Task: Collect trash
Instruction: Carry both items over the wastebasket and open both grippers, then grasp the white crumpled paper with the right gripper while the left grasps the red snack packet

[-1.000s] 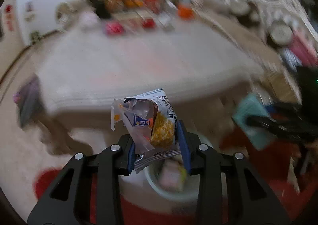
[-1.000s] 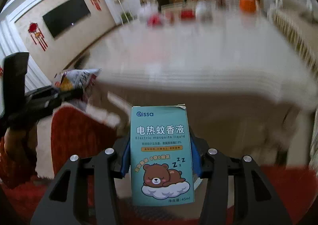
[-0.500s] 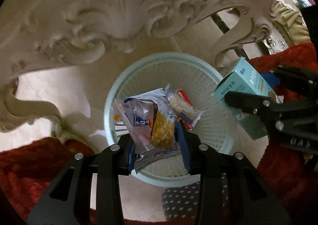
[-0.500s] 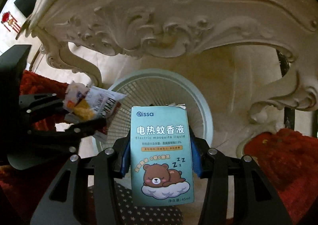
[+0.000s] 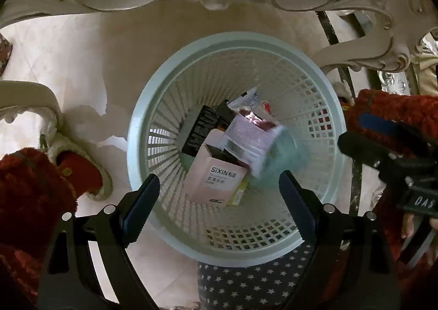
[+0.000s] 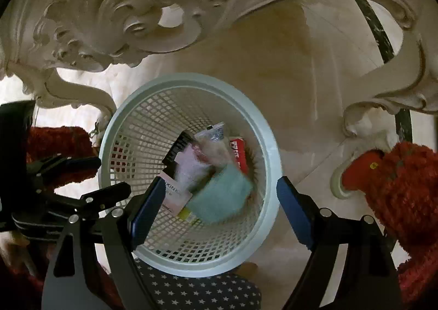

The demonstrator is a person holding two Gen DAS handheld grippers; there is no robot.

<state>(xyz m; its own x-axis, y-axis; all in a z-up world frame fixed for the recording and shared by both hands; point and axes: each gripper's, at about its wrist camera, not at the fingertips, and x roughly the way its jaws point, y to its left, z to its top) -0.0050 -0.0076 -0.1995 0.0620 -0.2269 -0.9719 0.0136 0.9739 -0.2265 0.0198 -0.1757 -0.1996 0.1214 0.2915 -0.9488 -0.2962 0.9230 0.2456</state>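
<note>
On the pale floor, below a carved surface, both grippers point steeply down over the basket [image 5: 323, 96], left gripper [image 5: 219, 187] and right gripper [image 6: 216, 195] jaws just released, nothing between them.

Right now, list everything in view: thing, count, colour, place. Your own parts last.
Basket: one, pale green, on the floor below both grippers.
Pink box: one, in the basket.
Black box: one, in the basket.
Teal box: one, blurred, in the basket.
Wrapper: one, white and pink, in the basket.
Carved table: one, cream, above the basket.
Left gripper: black, blue pads, open, empty.
Right gripper: same, open, empty.
</note>
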